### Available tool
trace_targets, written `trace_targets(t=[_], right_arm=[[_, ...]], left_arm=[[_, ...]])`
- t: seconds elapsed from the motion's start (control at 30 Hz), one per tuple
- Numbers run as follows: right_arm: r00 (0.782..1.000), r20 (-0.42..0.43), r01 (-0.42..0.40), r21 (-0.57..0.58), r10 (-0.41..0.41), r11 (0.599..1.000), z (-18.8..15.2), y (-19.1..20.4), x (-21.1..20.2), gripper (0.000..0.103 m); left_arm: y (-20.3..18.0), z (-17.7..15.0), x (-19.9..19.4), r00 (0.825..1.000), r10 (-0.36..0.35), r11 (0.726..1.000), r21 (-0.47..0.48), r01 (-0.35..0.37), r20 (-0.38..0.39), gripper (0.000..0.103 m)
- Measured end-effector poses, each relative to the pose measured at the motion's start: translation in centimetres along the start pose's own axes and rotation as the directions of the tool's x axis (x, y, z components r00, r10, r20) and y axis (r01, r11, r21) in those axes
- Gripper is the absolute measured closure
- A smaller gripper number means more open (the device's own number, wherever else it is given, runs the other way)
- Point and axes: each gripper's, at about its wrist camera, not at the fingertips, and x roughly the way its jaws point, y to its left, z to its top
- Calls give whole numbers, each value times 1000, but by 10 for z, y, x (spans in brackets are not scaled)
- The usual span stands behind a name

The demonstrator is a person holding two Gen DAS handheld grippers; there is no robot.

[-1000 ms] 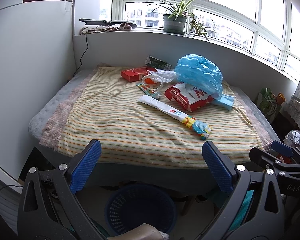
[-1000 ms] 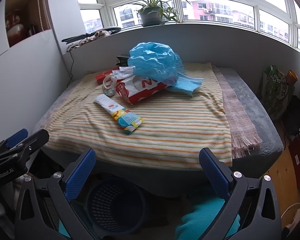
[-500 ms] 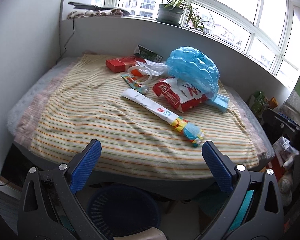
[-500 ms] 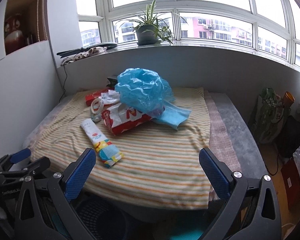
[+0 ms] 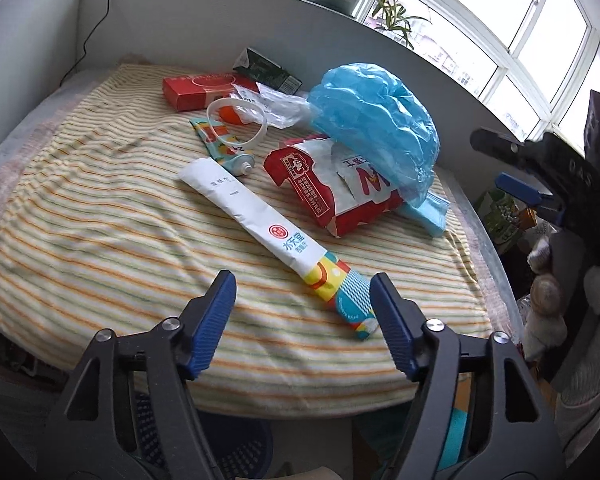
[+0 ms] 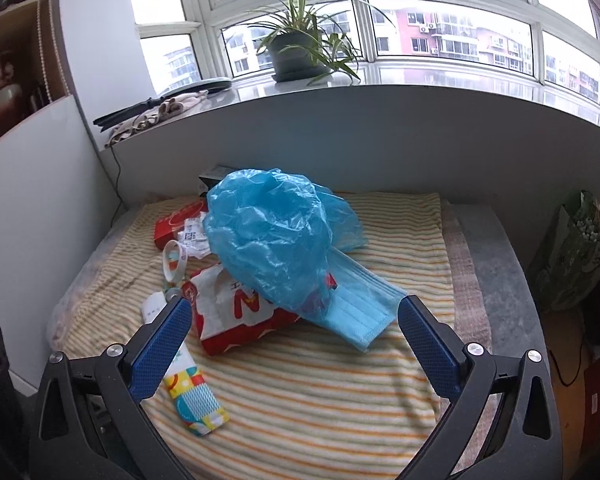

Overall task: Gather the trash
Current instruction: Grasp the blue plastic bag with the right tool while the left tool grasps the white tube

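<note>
Long wrapper (image 5: 278,236) lies flat on the striped blanket (image 5: 100,240), its long axis diagonal, colourful end nearest the left gripper (image 5: 302,312). Left jaws have just been narrowing, nothing between them. Right gripper (image 6: 294,338) spread wide, empty. Red bag (image 5: 332,188) shows a large "N".

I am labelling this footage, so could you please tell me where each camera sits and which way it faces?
Left wrist: rides on the left gripper, angled down over the striped blanket toward the long white wrapper; its own jaws stand apart with nothing between them, having just been closing; the right gripper shows at the right edge.
Right wrist: rides on the right gripper, facing the blue plastic bag and the window; its jaws stand wide.
Shared: the bag, the red-and-white packet, the wrapper, the blanket.
</note>
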Motion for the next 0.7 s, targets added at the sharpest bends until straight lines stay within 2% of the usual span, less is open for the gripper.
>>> trace_targets(t=[0.17,0.3,0.43,0.6,0.7], right_arm=[[995,-58,-77,44,79,996,22,-5,38,1],[995,-79,-51,63,56,997,33,-6,68,1],[992,-118,-24,95,35,995,39,-13,96,1],[973,-158,-129,243,171,961,36,-29,121,1],[962,-155,-167,317,225,934,31,-36,126,1]], left_arm=[[8,11,23,999,-23,998,-57,21,-39,37],[13,17,40,998,-15,996,-84,10,-57,37],[19,21,56,998,-6,994,-111,-1,-67,44],[19,27,63,998,21,994,-107,-27,-53,51],[16,26,63,998,54,995,-81,-57,-43,62]])
